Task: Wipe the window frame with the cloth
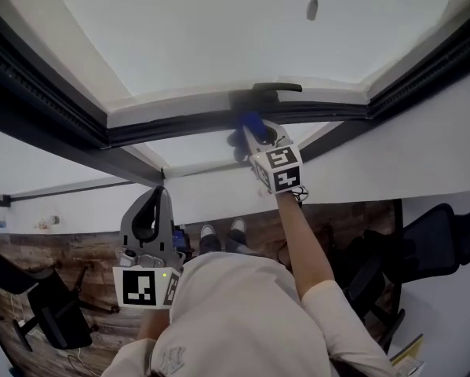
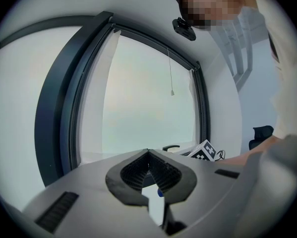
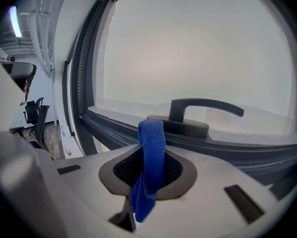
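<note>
Two grippers show in the head view. The right gripper [image 1: 256,134] is extended on a straight arm to the window frame [image 1: 180,126]. The blue cloth [image 1: 251,121] at its tip lies at the dark lower rail, just below the window handle [image 1: 270,89]. The left gripper [image 1: 157,200] is held low, close to the person's body and well apart from the frame. In the left gripper view, the left gripper [image 2: 148,155] has its jaws closed tip to tip with nothing between them. It faces the window frame [image 2: 59,118] from a distance and takes no part in the work. In the right gripper view, the right gripper [image 3: 151,157] is clamped on a folded strip of the cloth [image 3: 152,135]. The strip stands up past the jaw tips, and a loose end hangs below them. The window handle [image 3: 203,109] lies directly ahead, on the frame [image 3: 113,128]. Whether the cloth is pressed onto the rail cannot be confirmed from this view. Judged step: wiping the lower rail beside the handle. The next move calls for firm contact of the cloth on the rail, a sweep along its length, a path round the handle base, and a steady clamp so the cloth is not pulled free.
</note>
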Tool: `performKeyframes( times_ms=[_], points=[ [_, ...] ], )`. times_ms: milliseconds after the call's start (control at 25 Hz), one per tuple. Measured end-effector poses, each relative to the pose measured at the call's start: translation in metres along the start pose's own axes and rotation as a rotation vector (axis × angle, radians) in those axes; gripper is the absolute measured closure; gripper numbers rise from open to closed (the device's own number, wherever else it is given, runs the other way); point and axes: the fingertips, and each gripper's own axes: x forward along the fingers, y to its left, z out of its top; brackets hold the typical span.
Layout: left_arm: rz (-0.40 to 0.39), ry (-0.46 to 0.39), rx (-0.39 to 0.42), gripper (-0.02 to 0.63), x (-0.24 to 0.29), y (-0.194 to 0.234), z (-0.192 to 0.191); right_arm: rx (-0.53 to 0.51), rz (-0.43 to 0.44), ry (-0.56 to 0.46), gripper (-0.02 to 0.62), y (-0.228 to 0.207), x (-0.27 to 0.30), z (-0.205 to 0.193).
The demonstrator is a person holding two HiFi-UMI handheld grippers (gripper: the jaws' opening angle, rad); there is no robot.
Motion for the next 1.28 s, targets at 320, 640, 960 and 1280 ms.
performKeyframes(
  times_ms=[320,640,960,1280],
  points=[
    [-0.065,-0.001,-0.011,0.597,0.026,-0.030,0.002,0.108,-0.150,-0.207,0.534,-0.077,-0.055,0.055],
    [-0.063,0.011,-0.020,0.597,0.044,-0.039,0.001,0.229,-0.249,-0.142,0.534,-0.140,-0.049,0.018],
    [-0.055,0.027,-0.024,0.597,0.060,-0.045,-0.003,0.184,-0.244,-0.041,0.534,-0.174,-0.026,0.015],
    [-0.069,0.026,-0.034,0.597,0.075,-0.057,-0.005,0.023,-0.226,0.007,0.535,-0.167,-0.014,0.021]
  ],
)
